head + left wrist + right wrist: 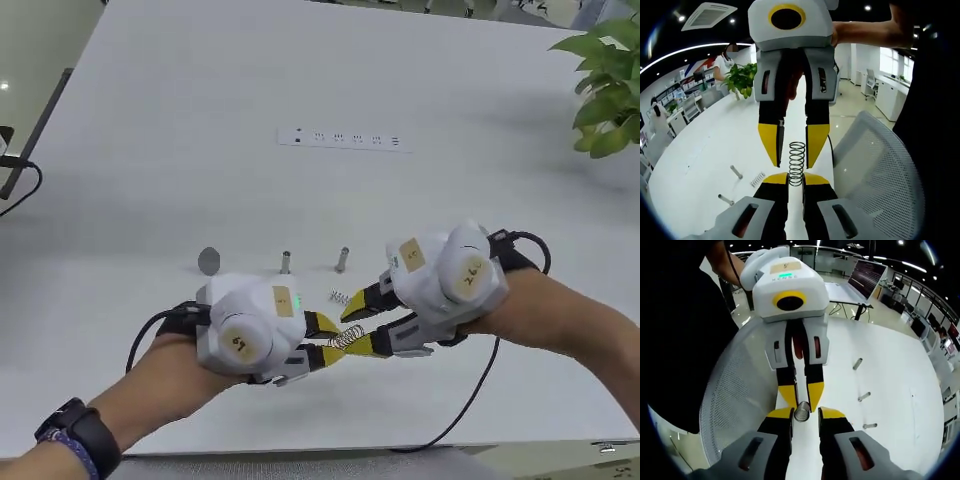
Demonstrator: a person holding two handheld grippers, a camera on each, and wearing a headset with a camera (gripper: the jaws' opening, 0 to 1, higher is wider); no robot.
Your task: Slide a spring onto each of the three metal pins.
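- Gripping one end of a spring [796, 161], the left tongs [796, 181] are pinched almost closed, with the coil caught between their yellow tips.
- The right tongs [795, 147] meet them tip to tip from the opposite side. Their jaws are a narrow gap apart with the spring's other end between them. In the right gripper view the coil lies against one jaw and a slit shows beside the other.
- In the head view both tongs hover just above the near part of the white table [150, 150], and the spring bridges the two pairs of tips.
- A second spring [340, 296] lies loose on the table just beyond the tips.
- Farther back, three pins stand in a row. The right pin [342, 260] and middle pin [286, 262] are slim and bare, and the left pin [208, 261] shows as a round grey shape.
- A white power strip [345, 139] lies well beyond the pins, at mid-table.
- A leafy plant [605, 90] is at the far right corner.
- A black cable [470, 395] trails from the right tongs toward the near edge.
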